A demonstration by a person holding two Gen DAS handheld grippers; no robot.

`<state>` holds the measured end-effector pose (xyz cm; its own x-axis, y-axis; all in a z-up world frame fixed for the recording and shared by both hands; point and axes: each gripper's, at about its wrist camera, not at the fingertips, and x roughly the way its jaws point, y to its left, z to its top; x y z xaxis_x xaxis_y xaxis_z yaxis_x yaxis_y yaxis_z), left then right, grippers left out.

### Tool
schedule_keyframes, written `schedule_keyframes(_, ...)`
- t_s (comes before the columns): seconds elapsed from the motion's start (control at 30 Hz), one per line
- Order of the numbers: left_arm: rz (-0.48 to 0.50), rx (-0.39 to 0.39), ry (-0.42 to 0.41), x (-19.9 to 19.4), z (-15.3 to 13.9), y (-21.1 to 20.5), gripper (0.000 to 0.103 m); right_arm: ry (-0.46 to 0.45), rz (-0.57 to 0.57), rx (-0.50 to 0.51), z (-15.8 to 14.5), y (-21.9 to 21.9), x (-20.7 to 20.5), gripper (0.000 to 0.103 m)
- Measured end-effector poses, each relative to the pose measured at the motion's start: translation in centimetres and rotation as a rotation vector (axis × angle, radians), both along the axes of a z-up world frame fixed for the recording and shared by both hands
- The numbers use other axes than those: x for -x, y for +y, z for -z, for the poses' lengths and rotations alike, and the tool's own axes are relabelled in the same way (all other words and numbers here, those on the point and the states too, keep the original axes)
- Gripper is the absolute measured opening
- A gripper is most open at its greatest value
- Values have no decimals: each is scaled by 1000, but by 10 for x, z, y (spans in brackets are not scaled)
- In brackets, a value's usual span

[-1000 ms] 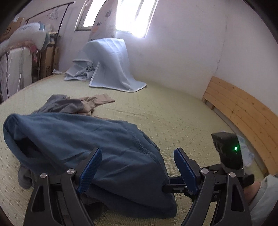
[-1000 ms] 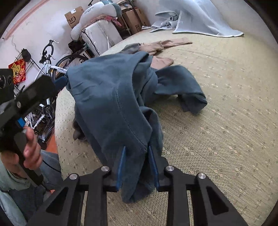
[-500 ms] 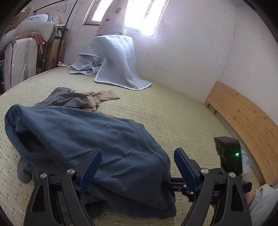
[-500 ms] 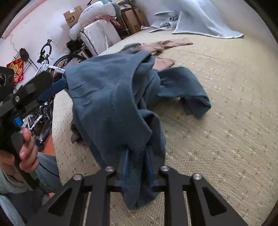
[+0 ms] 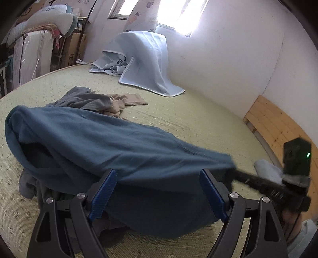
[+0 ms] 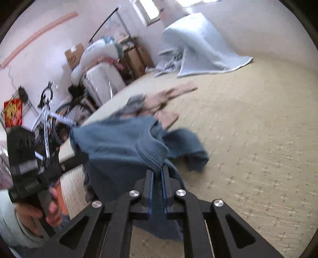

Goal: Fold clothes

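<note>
Surface: we work over a pale green woven mat (image 5: 198,123) with a small dotted pattern, covering a wide bed-like platform.
Room: we see white walls, a bright window (image 5: 178,17), a wooden slatted board (image 5: 278,123) along the right edge, a light blue blanket (image 5: 147,65) draped at the far end, a bicycle (image 6: 49,119) and cardboard boxes (image 6: 137,57) beside the mat.
Other clothes: a grey garment (image 5: 83,99) and a beige garment (image 5: 127,101) lie crumpled beyond the blue one.
Garment position: the blue garment (image 5: 111,146) hangs lifted above the mat, its lower folds trailing on it.
Long axis: we see it stretched roughly left to right in the left wrist view, the taut edge running toward the right gripper.
Look: teal-blue knit, stitched hem, bunched and sagging in the middle; details are motion-blurred.
Left gripper (image 5: 157,190): fingers spread wide, cloth draped between them, nothing pinched.
Right gripper (image 6: 157,174): fingers pressed onto the hem, pinching it.
</note>
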<state>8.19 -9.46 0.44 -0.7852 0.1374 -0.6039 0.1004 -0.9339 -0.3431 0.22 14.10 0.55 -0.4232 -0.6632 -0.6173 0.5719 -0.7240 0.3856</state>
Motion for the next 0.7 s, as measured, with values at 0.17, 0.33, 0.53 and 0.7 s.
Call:
schedule_keyframes(0.17, -72, 43, -39, 4, 4, -5, 88, 26, 80, 68, -17, 27, 4, 5)
schedule_keyframes(0.33, -173, 78, -72, 6, 7, -20, 88, 63, 176, 93, -29, 54, 8, 4)
schedule_keyframes(0.53, -155, 51, -121, 13, 17, -24, 88, 81, 250, 129, -37, 78, 10, 4)
schedule_keyframes(0.7, -171, -36, -123, 30, 18, -43, 72, 76, 227, 139, -39, 82, 9, 4)
